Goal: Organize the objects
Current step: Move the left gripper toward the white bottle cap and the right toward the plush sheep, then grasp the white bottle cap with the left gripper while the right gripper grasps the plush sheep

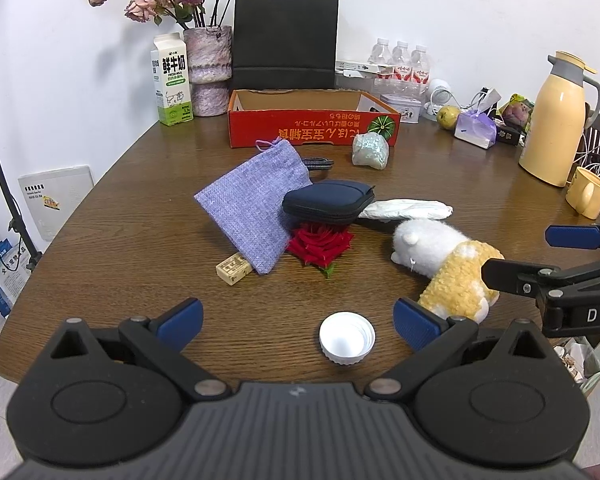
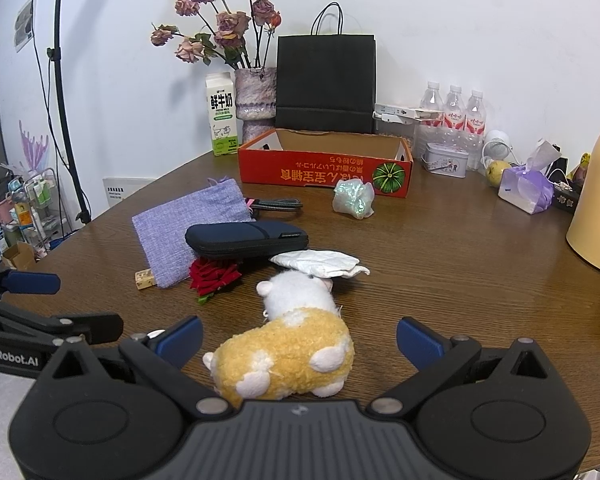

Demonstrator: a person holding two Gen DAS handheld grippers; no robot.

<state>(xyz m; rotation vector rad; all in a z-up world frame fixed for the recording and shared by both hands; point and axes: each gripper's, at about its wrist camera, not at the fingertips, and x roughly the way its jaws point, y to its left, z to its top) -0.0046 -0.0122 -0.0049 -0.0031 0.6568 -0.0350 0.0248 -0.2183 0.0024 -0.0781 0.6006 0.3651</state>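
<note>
My left gripper (image 1: 298, 320) is wide open, and the small white plastic bottle cap (image 1: 347, 339) sits between its blue pads, open side up. My right gripper (image 2: 299, 340) is wide open too, with the fluffy yellow and white plush toy (image 2: 288, 344) lying on its side between the fingers. I think each one is lined up to grab its thing.

Just past the plush toy lie a red cloth rose (image 1: 320, 246), a dark blue zip case (image 1: 328, 201) leaning on the rose, a purple woven pouch (image 1: 256, 204) and a small wooden block (image 1: 232, 269). Far behind the plush toy stands the red cardboard box (image 1: 314, 126), open on top. I guess everything goes in there.
</note>
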